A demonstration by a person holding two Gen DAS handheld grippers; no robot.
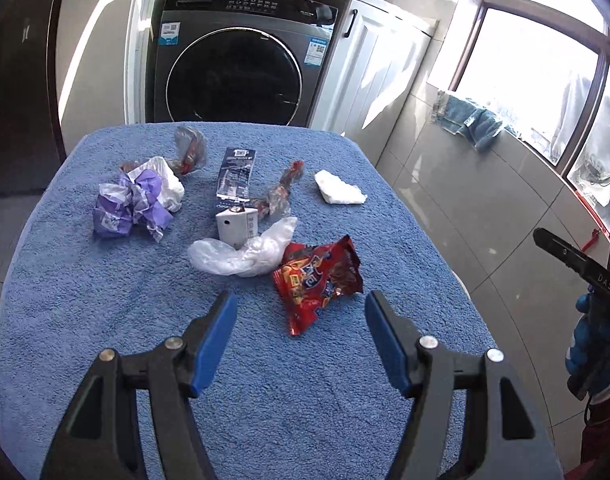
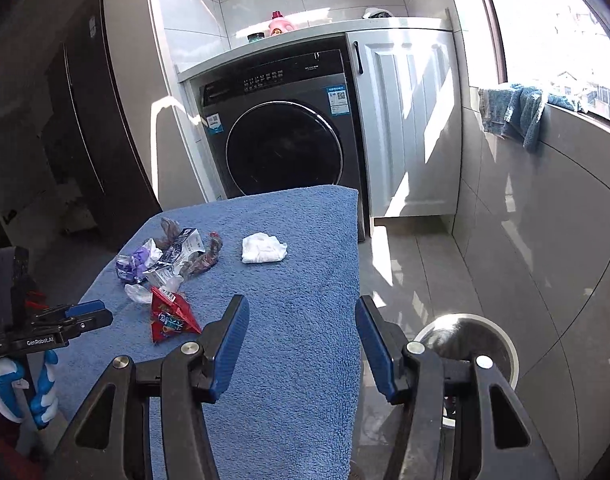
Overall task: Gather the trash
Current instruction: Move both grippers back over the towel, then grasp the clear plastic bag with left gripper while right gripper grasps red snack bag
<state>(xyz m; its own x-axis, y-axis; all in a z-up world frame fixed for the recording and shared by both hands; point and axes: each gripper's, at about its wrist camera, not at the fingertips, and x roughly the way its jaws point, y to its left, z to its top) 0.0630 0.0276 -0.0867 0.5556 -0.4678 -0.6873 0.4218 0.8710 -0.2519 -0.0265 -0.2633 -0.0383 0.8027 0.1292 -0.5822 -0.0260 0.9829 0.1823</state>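
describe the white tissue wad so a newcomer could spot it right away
Start at the dark front-loading washing machine, then drop to the blue towel-covered table before it. The crumpled white tissue wad lies alone near the table's right edge, opaque and matte, apart from the clustered wrappers.

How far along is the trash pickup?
Nothing looks collected yet. Both the left gripper and right gripper are open and empty. Still on the blue towel: red snack bag, clear plastic bag, purple wrapper, white tissue, small carton. The bin waits beside the table.
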